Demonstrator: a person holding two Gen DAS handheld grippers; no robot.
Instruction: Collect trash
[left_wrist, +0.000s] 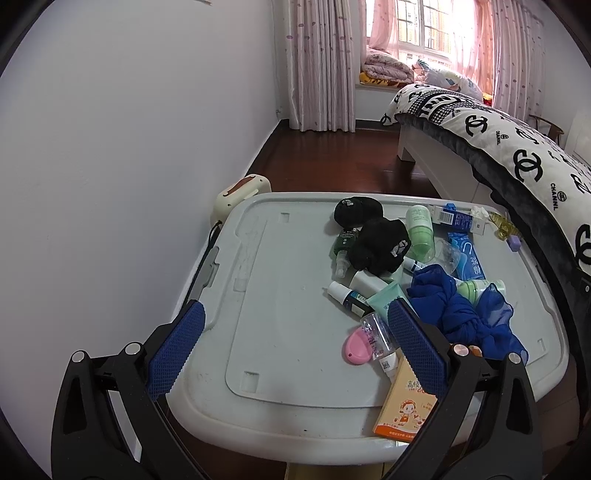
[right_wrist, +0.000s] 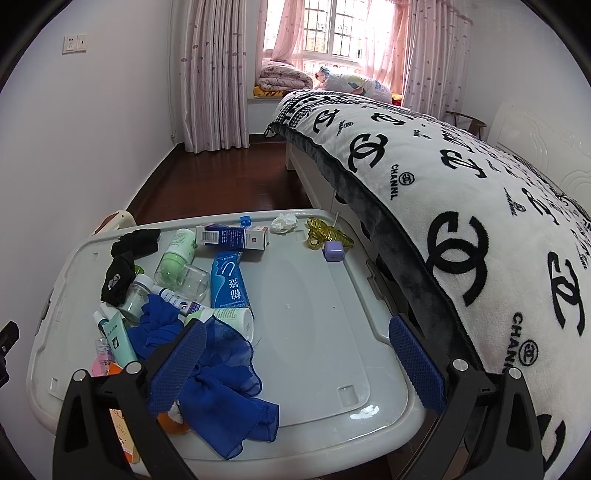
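Observation:
A grey storage-box lid (left_wrist: 280, 332) (right_wrist: 317, 317) serves as the table. A crumpled white tissue (right_wrist: 283, 222) lies at its far edge; it also shows in the left wrist view (left_wrist: 479, 211). A clutter of bottles, tubes and cartons lies on the lid: a blue carton (right_wrist: 229, 284), a green bottle (left_wrist: 420, 230), a clear small bottle (left_wrist: 378, 338), an orange booklet (left_wrist: 404, 406). My left gripper (left_wrist: 295, 338) is open and empty over the lid's near left part. My right gripper (right_wrist: 297, 356) is open and empty over the lid's near edge, its left finger above a blue cloth (right_wrist: 221, 384).
Black socks (left_wrist: 380, 243), a pink oval item (left_wrist: 356, 349), a yellow hair claw (right_wrist: 325, 232) and a purple cube (right_wrist: 333, 253) lie on the lid. A bed with a black-and-white blanket (right_wrist: 480, 206) borders the right. A cream box (left_wrist: 240, 195) stands by the white wall.

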